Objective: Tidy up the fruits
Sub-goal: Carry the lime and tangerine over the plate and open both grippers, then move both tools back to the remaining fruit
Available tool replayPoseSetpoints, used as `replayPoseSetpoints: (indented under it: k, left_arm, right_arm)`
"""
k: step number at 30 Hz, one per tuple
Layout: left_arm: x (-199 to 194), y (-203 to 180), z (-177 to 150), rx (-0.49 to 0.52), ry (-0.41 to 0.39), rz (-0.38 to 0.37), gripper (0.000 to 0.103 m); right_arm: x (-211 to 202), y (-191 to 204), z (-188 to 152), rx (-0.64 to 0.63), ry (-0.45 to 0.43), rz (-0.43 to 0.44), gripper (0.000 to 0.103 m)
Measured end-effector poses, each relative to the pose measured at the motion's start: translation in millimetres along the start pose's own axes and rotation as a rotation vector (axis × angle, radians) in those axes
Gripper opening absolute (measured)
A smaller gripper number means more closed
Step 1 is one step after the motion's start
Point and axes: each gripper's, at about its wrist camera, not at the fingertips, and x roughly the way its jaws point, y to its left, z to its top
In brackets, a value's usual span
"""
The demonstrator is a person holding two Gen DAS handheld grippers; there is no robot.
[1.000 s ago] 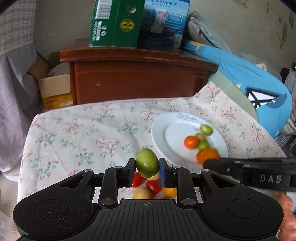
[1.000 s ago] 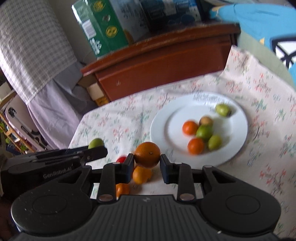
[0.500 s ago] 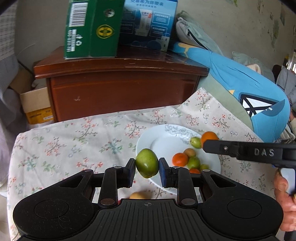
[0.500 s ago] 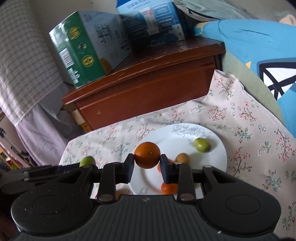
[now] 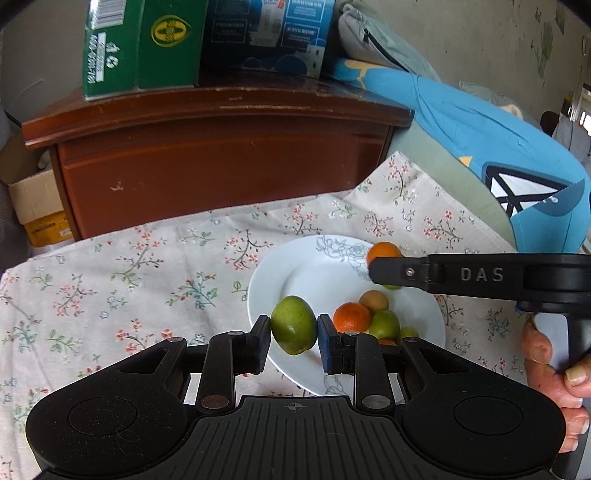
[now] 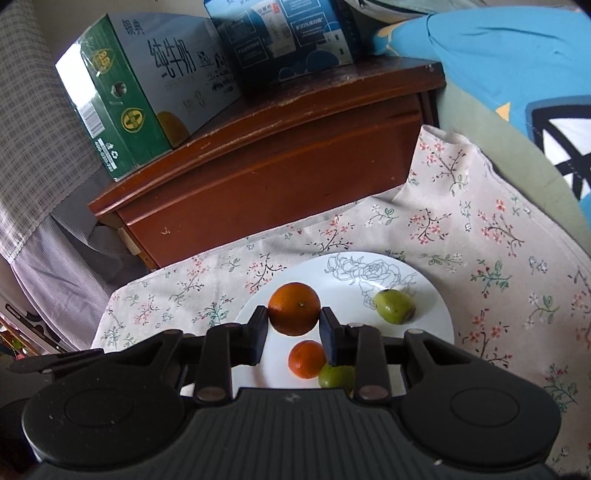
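Note:
My left gripper is shut on a green mango-like fruit and holds it above the near left rim of the white plate. My right gripper is shut on an orange above the same plate; in the left wrist view it reaches in from the right with the orange over the plate's far side. On the plate lie a small orange, a brown fruit and green fruits. The right wrist view shows a green fruit and a small orange.
The flowered tablecloth covers the table. Behind it stands a brown wooden cabinet with a green carton and a blue carton. A blue cushion lies at the right. A cardboard box sits at the left.
Both grippers have moved forward and over the plate with their fruits held. The loose fruits near the table's front edge have dropped out of view.

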Motion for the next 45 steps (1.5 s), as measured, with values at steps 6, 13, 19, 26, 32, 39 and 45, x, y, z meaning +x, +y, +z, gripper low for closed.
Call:
replayPoseSetpoints:
  k: [6, 13, 19, 26, 32, 39, 45]
  left_arm:
    - [16, -6, -2, 0.005, 0.027, -0.012, 0.025]
    - [25, -8, -4, -0.004, 0.036, -0.030, 0.025]
    - [18, -11, -2, -0.007, 0.020, -0.015, 0.039]
    - [-9, -10, 8, 0.015, -0.026, 0.046, 0.068]
    - [-31, 0, 7, 0.013, -0.020, 0.087, 0.070]
    - [-55, 14, -2, 0.001, -0.017, 0.118, 0.075]
    - [-70, 28, -16, -0.043, -0.005, 0.140, 0.075]
  right_arm:
    - [15, -4, 0, 0.002, 0.028, -0.010, 0.030]
    - [27, -10, 1, 0.027, 0.047, -0.028, 0.031]
    - [26, -13, 1, 0.053, 0.038, -0.035, 0.033]
    - [15, -8, 5, 0.053, 0.012, -0.030, 0.033]
    - [1, 5, 1, 0.032, 0.006, -0.012, 0.034]
    - [-15, 17, -10, 0.012, 0.013, 0.006, 0.035]
    - [-26, 25, -25, 0.001, 0.032, 0.018, 0.035]
